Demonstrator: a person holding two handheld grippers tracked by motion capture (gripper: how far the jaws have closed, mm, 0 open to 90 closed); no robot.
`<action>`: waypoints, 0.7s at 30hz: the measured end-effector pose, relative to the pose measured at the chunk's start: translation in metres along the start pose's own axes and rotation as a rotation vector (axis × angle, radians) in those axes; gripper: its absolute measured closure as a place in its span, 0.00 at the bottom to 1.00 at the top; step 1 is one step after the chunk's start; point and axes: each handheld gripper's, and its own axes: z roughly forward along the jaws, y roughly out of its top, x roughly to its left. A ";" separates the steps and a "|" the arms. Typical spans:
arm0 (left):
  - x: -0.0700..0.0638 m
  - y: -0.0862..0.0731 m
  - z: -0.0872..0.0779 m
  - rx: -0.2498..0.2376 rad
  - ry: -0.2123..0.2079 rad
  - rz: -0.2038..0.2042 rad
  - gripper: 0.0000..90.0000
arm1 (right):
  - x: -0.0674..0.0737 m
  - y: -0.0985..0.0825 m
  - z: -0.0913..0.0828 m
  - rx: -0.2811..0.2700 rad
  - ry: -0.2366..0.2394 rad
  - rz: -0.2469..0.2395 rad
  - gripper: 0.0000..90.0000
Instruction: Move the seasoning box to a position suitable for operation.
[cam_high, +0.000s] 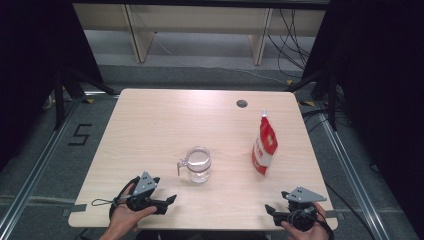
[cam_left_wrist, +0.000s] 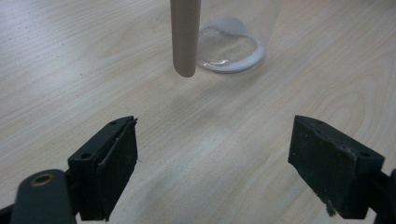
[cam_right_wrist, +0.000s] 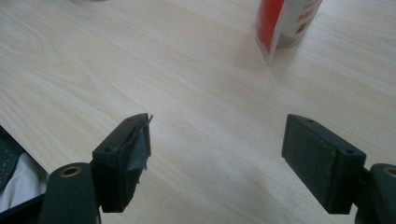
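A: Where is the left gripper (cam_high: 169, 200) held, and how are its jaws set?

B: It is held low over the near edge of the table (cam_high: 150, 125), left of centre. In the left gripper view the jaws are seen spread wide, with nothing but bare wood between them.

A: And the glass mug (cam_high: 197, 164)?

B: It is stood upright near the middle of the table, its handle turned to the left (toward the left gripper's side). It is kept apart from the left gripper by a strip of bare wood. In the left gripper view the mug's base (cam_left_wrist: 231, 46) is seen straight ahead, the handle hanging in front of it.

A: The right gripper (cam_high: 270, 209)?

B: It is held at the near right corner, close to the table's front edge. Its jaws are also spread, and nothing is caught between them.

A: What is found ahead of it?

B: A red and white pouch (cam_high: 264, 145) is stood upright to the right of the mug, well apart from it and short of the right edge. Open wood is left between pouch and right gripper. The far half of the table is marked only by a dark cable hole (cam_high: 242, 103).
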 end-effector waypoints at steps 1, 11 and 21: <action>-0.001 0.000 0.001 -0.011 0.000 -0.012 0.17 | 0.000 0.000 0.000 0.001 0.002 -0.001 0.28; 0.005 0.010 0.003 -0.037 -0.005 -0.003 0.18 | -0.002 0.001 0.002 -0.010 0.009 -0.025 0.28; 0.005 0.016 0.009 -0.050 -0.006 -0.005 0.19 | -0.003 0.002 0.000 -0.020 0.000 -0.007 0.28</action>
